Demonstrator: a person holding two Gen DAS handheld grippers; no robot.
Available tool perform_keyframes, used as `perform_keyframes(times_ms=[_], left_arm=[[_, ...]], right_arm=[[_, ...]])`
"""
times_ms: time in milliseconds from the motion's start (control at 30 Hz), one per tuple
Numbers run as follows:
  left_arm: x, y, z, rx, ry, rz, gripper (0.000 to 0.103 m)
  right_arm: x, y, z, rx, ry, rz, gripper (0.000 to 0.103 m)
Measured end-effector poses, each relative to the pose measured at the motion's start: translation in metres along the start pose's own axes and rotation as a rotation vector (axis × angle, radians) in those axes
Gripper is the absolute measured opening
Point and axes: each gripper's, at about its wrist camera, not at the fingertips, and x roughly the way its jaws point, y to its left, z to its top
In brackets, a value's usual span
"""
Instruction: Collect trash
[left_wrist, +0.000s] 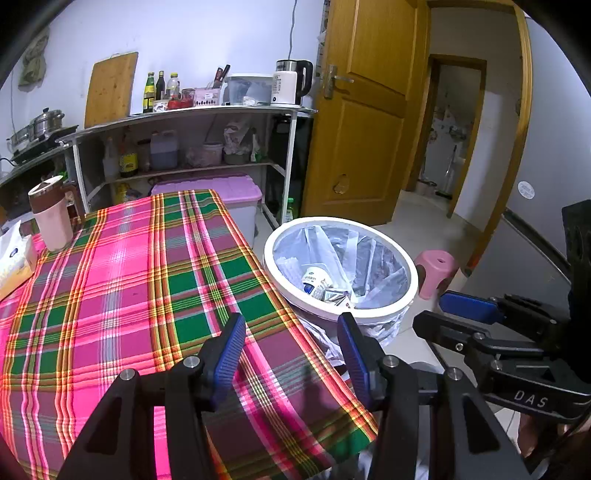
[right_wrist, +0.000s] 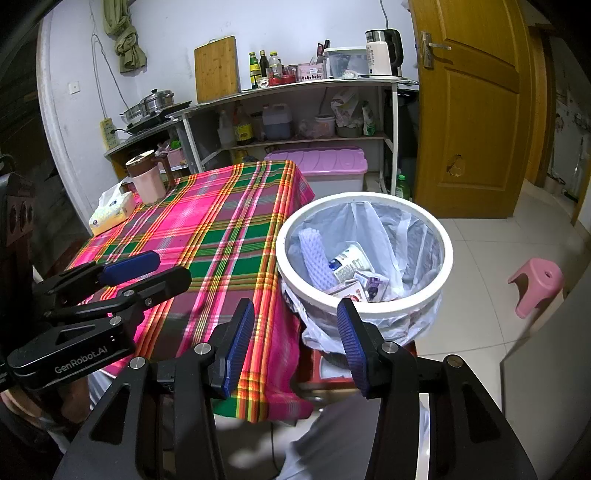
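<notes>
A white-rimmed trash bin (left_wrist: 384, 314) (right_wrist: 388, 308), lined with a clear bag, stands on the floor beside the table's right edge. In it lie a white tub with a blue label (left_wrist: 314, 278) (right_wrist: 347, 262), a purple foam sleeve (right_wrist: 314, 258) and small cartons (right_wrist: 369, 286). My left gripper (left_wrist: 291, 354) (right_wrist: 155, 275) hovers open over the plaid tablecloth (left_wrist: 129, 277) (right_wrist: 221, 229), nothing between its blue pads. My right gripper (right_wrist: 295, 343) (left_wrist: 454, 317) is open and empty too, at the near rim of the bin.
A pink jug with a brown lid (left_wrist: 51, 218) (right_wrist: 147, 181) and a tissue pack (left_wrist: 13, 258) (right_wrist: 110, 214) sit at the table's far left. A purple-lidded box (left_wrist: 221, 188) and shelves stand behind. A pink stool (right_wrist: 535, 284) is right of the bin, and a wooden door (right_wrist: 472, 110) stands beyond.
</notes>
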Motion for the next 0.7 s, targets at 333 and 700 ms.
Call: perform_keyframes(times_ms=[333, 700], left_arm=[[-0.0021, 0.0007, -0.0021, -0.006, 0.005, 0.003, 0.052], [-0.0027, 0.0027, -0.0046, -0.007, 0.006, 0.010, 0.052]], right_arm=[[0.0001, 0.0005, -0.0006, 0.000, 0.000, 0.001, 0.048], [-0.0013, 0.0017, -0.0021, 0.000, -0.001, 0.000, 0.048]])
